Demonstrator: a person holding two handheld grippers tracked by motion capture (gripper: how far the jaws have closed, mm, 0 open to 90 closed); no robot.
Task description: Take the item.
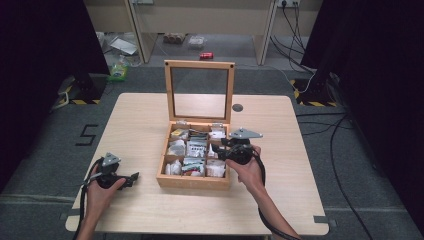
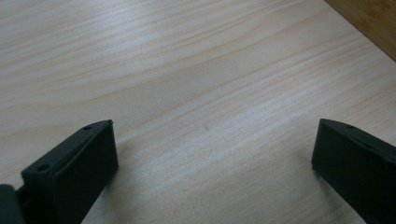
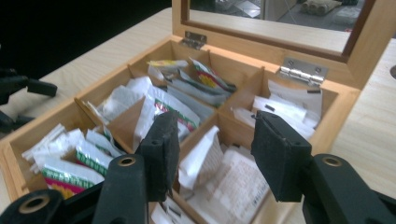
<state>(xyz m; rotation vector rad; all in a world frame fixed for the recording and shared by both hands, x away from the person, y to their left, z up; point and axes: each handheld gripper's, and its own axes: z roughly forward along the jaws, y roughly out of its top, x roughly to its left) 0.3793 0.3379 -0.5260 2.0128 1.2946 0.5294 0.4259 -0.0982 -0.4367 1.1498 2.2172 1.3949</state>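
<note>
Wooden box [image 1: 193, 180], lid up, holds white packets [image 3: 205, 161]; right gripper [image 3: 215, 154] hovers over them, jaws apart, seemingly touching nothing. Left gripper [image 2: 212, 154] rests wide open on table [image 2: 187, 70].

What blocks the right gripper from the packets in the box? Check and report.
Nothing visible does. The wooden box has its lid raised upright, and the right gripper hangs directly over the packets, jaws apart, with a white one standing up in the gap between them.
</note>
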